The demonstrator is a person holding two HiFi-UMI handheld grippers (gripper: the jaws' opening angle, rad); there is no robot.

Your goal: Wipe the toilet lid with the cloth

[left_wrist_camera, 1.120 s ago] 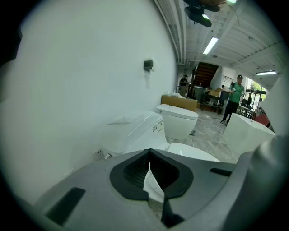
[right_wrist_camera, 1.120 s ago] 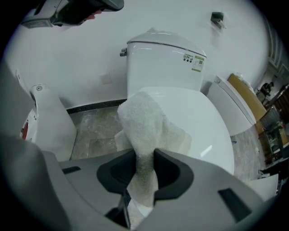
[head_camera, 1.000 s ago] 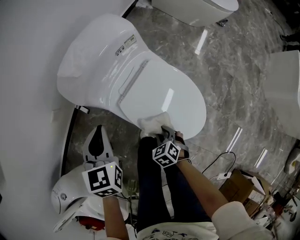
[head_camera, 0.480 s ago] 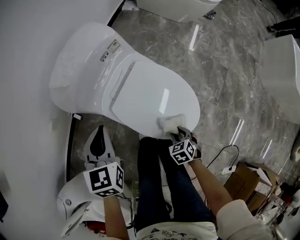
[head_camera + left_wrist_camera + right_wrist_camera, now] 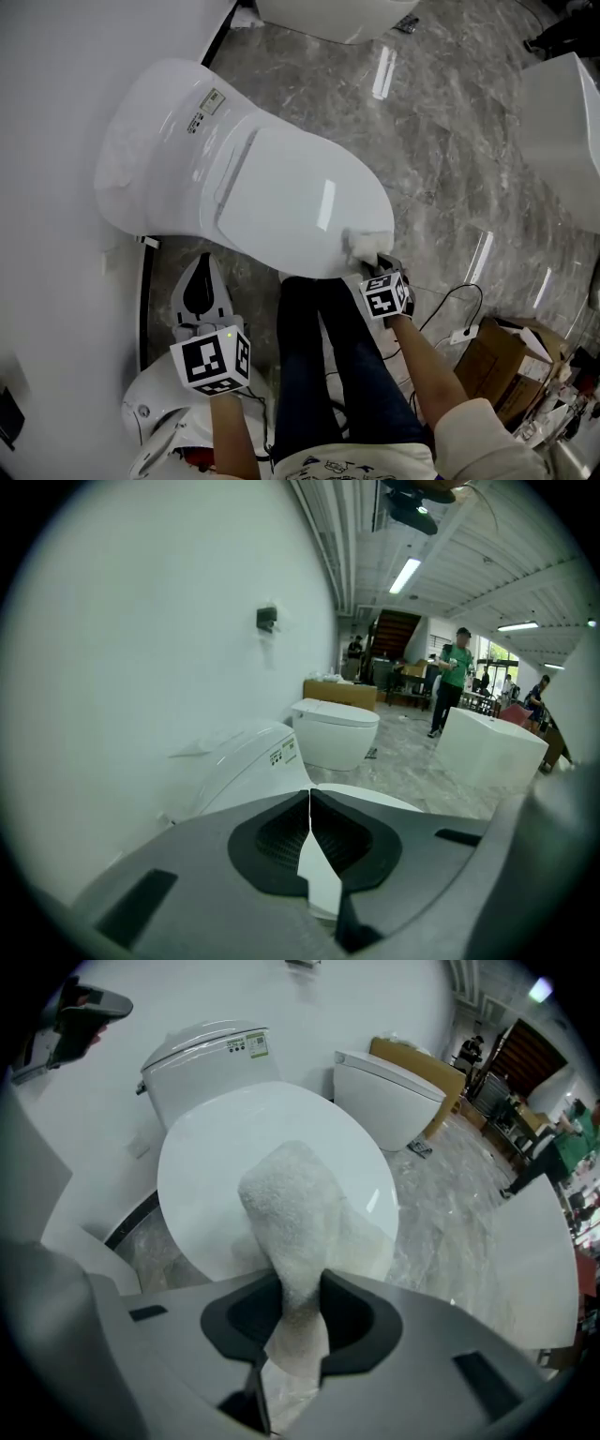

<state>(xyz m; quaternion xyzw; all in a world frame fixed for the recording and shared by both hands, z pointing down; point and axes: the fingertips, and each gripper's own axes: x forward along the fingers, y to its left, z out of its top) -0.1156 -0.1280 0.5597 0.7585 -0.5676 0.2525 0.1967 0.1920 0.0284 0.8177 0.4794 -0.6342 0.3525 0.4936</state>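
The white toilet (image 5: 159, 141) stands with its lid (image 5: 291, 202) closed. A white fluffy cloth (image 5: 360, 246) lies on the lid's front right rim, and my right gripper (image 5: 374, 263) is shut on it. In the right gripper view the cloth (image 5: 298, 1206) runs from between the jaws out onto the lid (image 5: 211, 1152), and the right gripper (image 5: 298, 1309) pinches its near end. My left gripper (image 5: 201, 265) hangs low at the toilet's left side, off the lid. In its own view the left gripper (image 5: 310, 797) is shut with nothing in it.
A white wall runs along the left. Another toilet (image 5: 337, 14) stands beyond, on the grey marble floor (image 5: 450, 141). At the right is a white block (image 5: 562, 131). A cable (image 5: 450, 314) and a cardboard box (image 5: 492, 361) lie near my right arm. People (image 5: 453, 677) stand far off.
My right gripper has dragged the cloth to the right along the lid's front rim, toward its tip. The left gripper has stayed where it was.
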